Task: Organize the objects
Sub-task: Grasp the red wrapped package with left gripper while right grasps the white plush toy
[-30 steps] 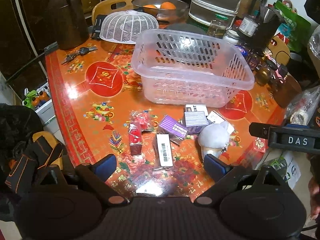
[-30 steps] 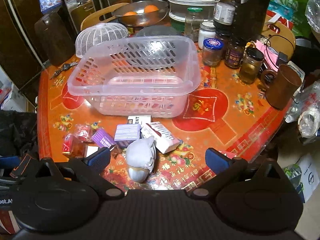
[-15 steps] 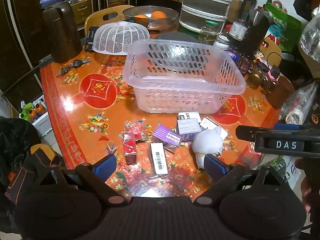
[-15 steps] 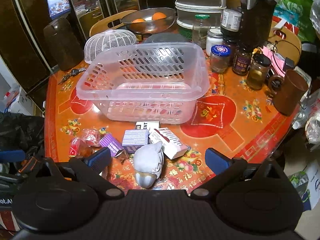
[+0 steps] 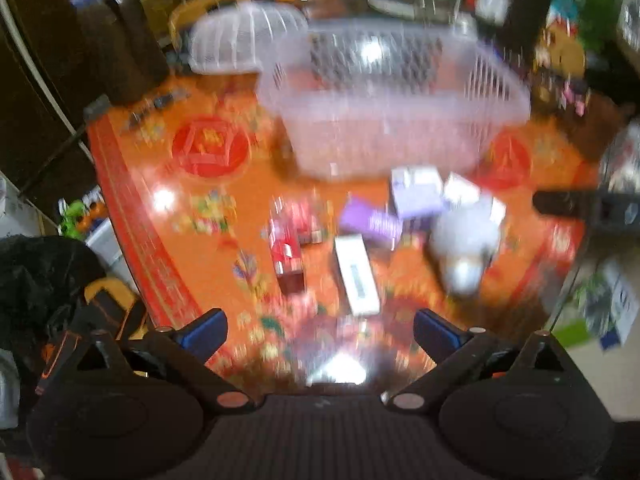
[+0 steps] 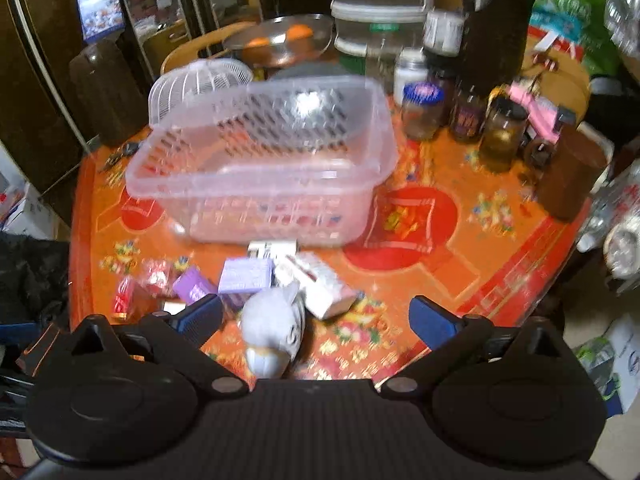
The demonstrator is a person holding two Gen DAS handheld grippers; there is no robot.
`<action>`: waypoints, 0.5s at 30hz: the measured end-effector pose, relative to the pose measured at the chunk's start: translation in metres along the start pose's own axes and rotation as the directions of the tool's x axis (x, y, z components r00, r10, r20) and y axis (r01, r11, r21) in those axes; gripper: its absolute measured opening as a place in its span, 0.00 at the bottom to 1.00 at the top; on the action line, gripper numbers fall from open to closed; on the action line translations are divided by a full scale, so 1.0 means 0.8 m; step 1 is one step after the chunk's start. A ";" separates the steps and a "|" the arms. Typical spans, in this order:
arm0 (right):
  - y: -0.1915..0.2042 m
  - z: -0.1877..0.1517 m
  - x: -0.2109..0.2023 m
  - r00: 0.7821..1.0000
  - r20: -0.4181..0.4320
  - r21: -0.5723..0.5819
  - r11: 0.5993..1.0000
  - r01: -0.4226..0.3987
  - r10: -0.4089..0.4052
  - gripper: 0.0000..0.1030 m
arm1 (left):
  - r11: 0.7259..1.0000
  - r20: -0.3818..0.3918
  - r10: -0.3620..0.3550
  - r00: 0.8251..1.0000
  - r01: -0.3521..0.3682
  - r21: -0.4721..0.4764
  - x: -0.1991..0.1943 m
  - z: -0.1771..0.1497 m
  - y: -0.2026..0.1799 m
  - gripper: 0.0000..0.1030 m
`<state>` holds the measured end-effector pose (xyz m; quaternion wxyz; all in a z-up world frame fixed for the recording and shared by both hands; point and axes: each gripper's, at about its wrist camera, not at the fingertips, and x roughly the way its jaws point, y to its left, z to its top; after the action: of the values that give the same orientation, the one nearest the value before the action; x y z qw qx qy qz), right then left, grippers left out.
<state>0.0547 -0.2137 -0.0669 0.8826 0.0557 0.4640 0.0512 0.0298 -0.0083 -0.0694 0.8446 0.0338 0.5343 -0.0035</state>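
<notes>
A clear slotted plastic basket stands empty on the red-orange table. In front of it lie small things: a white boxed item, purple boxes, red packets, a white carton and a grey-white plush toy. My left gripper is open and empty, hovering near the table's front edge. My right gripper is open and empty, just above the plush toy. The left view is blurred.
A white mesh food cover, a metal bowl of oranges, a dark jug and keys stand behind the basket. Jars and a brown cup crowd the right side. The right gripper's body shows in the left view.
Both grippers have drawn back and risen a little, so the table looks farther off. The left view has become blurred with motion. Nothing on the table has moved.
</notes>
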 end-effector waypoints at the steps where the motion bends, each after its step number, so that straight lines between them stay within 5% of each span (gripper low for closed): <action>1: -0.003 -0.003 0.004 1.000 -0.013 0.010 1.000 -0.010 0.010 0.98 | 1.000 -0.010 -0.014 1.000 0.014 0.006 0.006 -0.004 0.000 0.96; 10: -0.013 -0.029 0.051 0.987 -0.141 0.049 0.996 -0.068 0.074 0.94 | 0.992 0.040 -0.058 0.998 0.062 -0.106 0.035 -0.018 0.040 0.83; 15: -0.010 -0.037 0.070 0.987 -0.131 0.038 0.995 -0.089 0.093 0.93 | 0.984 0.088 -0.055 0.995 0.069 -0.167 0.063 -0.019 0.069 0.75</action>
<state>0.0619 -0.2122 -0.1305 0.8455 0.0873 0.5195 0.0876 0.0403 0.0494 -0.1185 0.8654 -0.0550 0.4979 0.0142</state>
